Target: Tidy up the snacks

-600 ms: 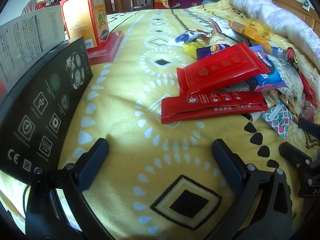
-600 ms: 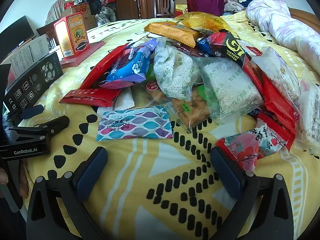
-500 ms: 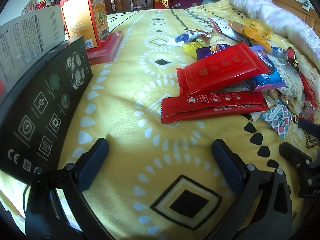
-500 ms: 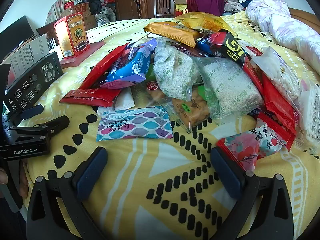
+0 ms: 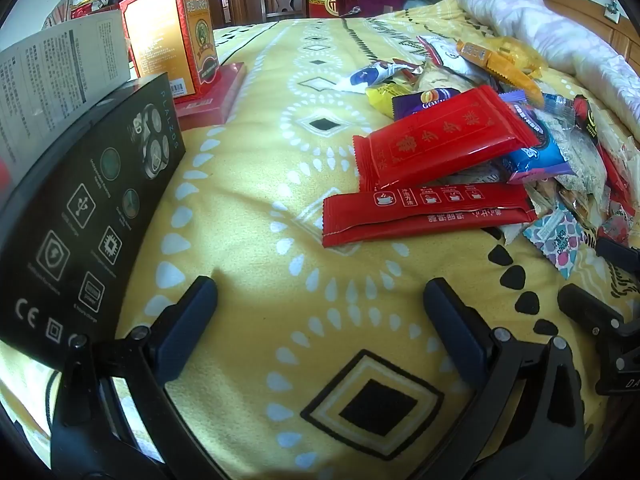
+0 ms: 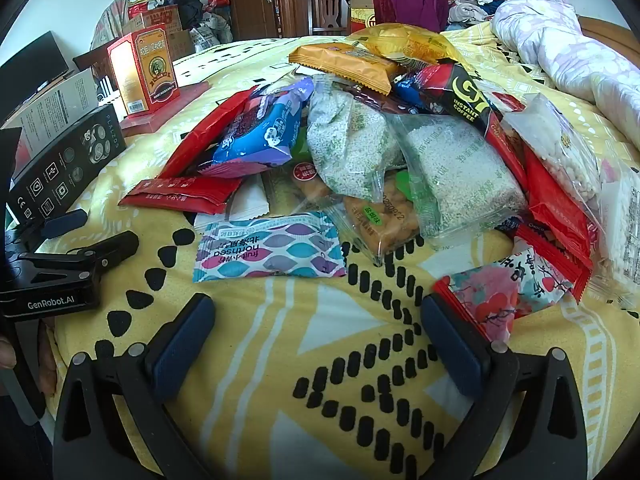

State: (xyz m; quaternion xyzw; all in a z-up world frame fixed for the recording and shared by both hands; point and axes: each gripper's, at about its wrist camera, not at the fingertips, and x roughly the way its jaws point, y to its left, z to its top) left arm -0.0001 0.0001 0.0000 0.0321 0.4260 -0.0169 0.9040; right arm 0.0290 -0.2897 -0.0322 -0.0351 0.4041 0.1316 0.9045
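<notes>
A heap of snack packets lies on a yellow patterned bedspread [image 5: 248,184]. In the left wrist view a long red sachet [image 5: 424,212] lies nearest, with a wider red packet [image 5: 440,138] behind it. My left gripper [image 5: 320,300] hovers open over bare spread, short of both. In the right wrist view a purple-and-teal scale-patterned packet [image 6: 270,250] lies just ahead of my open right gripper [image 6: 318,312]; a pink floral packet [image 6: 504,288] sits by its right finger. Behind are two clear sesame-bar bags [image 6: 460,172], a blue packet [image 6: 260,128] and an instant coffee pack [image 6: 460,92]. The left gripper [image 6: 92,236] shows at left.
A black product box [image 5: 84,216] leans at the left beside a white printed box [image 5: 56,80]. A red-and-gold carton [image 5: 176,36] stands on a flat red box [image 5: 212,92]. A rolled floral quilt [image 6: 568,52] lies at the far right. Chairs and clutter fill the background.
</notes>
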